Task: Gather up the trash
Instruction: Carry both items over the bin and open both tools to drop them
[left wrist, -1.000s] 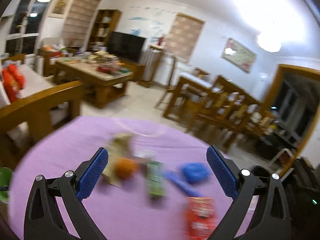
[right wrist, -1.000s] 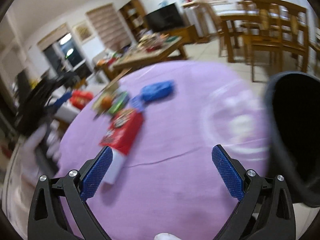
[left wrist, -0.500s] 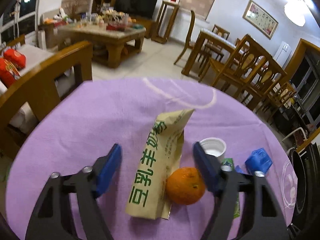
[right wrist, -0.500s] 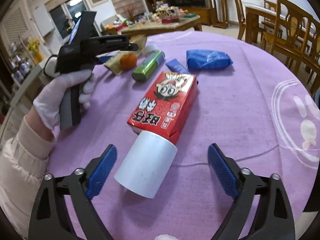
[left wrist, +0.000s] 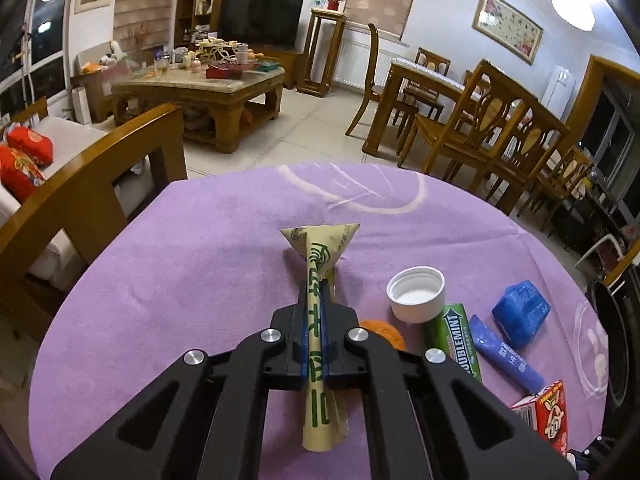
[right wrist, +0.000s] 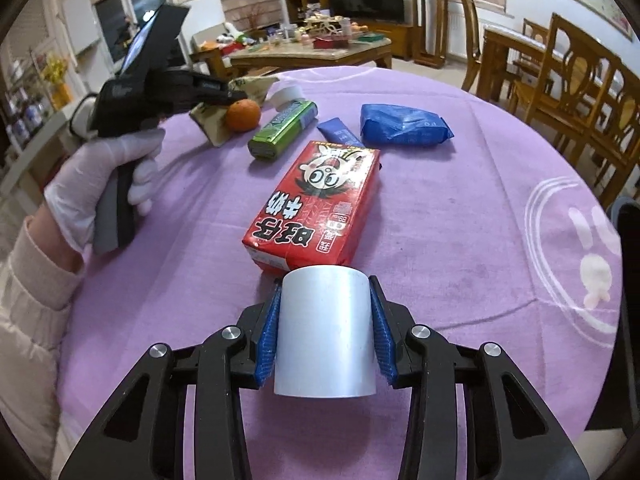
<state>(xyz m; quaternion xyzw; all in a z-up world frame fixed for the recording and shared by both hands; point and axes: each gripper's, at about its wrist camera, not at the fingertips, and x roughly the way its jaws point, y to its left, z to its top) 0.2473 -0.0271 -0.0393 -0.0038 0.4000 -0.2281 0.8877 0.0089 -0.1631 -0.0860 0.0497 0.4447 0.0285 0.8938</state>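
My left gripper (left wrist: 316, 316) is shut on a tan paper packet with green print (left wrist: 318, 280), pinched flat between the pads above the purple tablecloth (left wrist: 180, 260). The packet also shows in the right wrist view (right wrist: 216, 128), held by the left gripper (right wrist: 224, 94). My right gripper (right wrist: 325, 316) is shut on a white cylinder (right wrist: 325, 332) that touches the near end of a red drink carton (right wrist: 320, 204). An orange (right wrist: 243, 115), a green gum pack (right wrist: 284, 130), a blue tube (right wrist: 339, 136) and a blue packet (right wrist: 404, 125) lie beyond.
A white cap (left wrist: 416, 294) sits right of the packet, next to the gum pack (left wrist: 454, 340). A dark bin rim (right wrist: 628, 280) stands at the table's right edge. A wooden chair (left wrist: 88, 192) is at the left, dining chairs (left wrist: 492, 136) behind.
Both grippers have closed: the left on the tan packet, the right on the white cylinder. Both were open and wider apart before.
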